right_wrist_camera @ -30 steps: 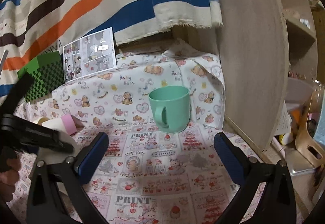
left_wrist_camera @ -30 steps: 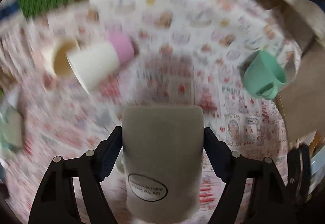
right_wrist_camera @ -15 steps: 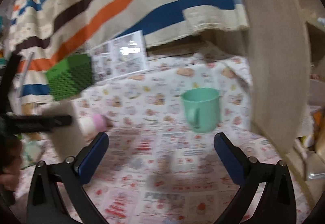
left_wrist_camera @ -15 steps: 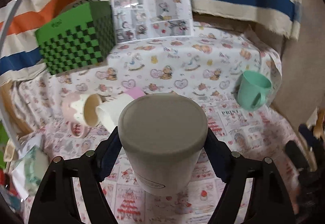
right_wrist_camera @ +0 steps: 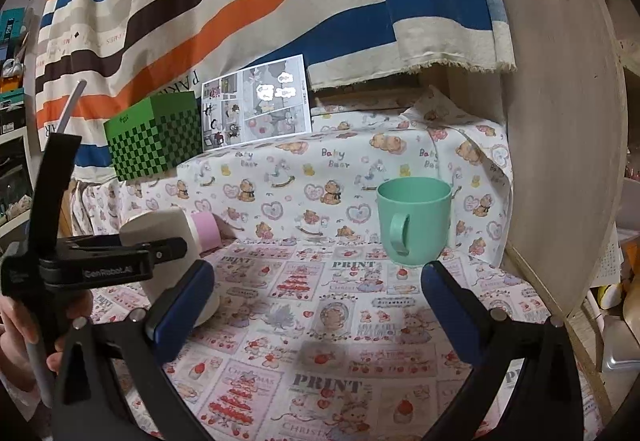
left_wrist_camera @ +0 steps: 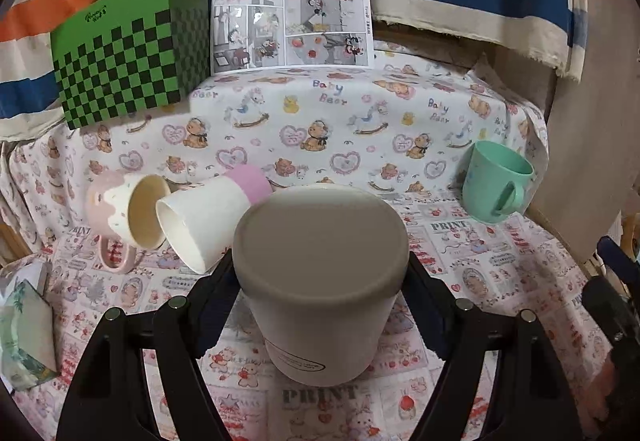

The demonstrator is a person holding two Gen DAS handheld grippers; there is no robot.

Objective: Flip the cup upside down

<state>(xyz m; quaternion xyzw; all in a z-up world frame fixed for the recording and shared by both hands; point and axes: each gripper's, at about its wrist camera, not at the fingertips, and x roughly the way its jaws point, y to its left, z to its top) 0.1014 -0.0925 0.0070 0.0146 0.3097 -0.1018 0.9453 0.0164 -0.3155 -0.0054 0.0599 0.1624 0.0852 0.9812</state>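
Four cups on show, atop a bench (left_wrist_camera: 500, 281) draped in teddy-bear and "PRINT" patterned cloth. Behind, hanging as a backdrop: striped fabric (right_wrist_camera: 240, 1) in orange, blue, brown and cream. At back left on the raised ledge: green checkered box (left_wrist_camera: 120, 53), with a printed photo sheet (left_wrist_camera: 292, 21) propped just beside it.

Clamped between the jaws of the left tool (left_wrist_camera: 320, 273): beige cup (left_wrist_camera: 320, 281), turned upside down, flat base facing up and toward the camera, rim at or very near the cloth, oval label low on its wall. From the right wrist view the same cup (right_wrist_camera: 160, 229) visible at far left, pinched by the black left tool (right_wrist_camera: 120, 261), a hand (right_wrist_camera: 24, 333) just below on the handle.

At right, well apart from the rest: mint green mug (left_wrist_camera: 496, 181), upright, mouth open upward, handle toward the camera. At left, lying on its side: pink speckled mug (left_wrist_camera: 128, 213), mouth toward the right, handle down on the cloth. Touching its rim, also on its side: white paper cup with a pink base band (left_wrist_camera: 212, 213), mouth toward the camera.

Right tool (right_wrist_camera: 316, 297) spread wide, blue-padded fingers (right_wrist_camera: 452, 313) holding nothing, hovering over the cloth, mint green mug beyond the gap.
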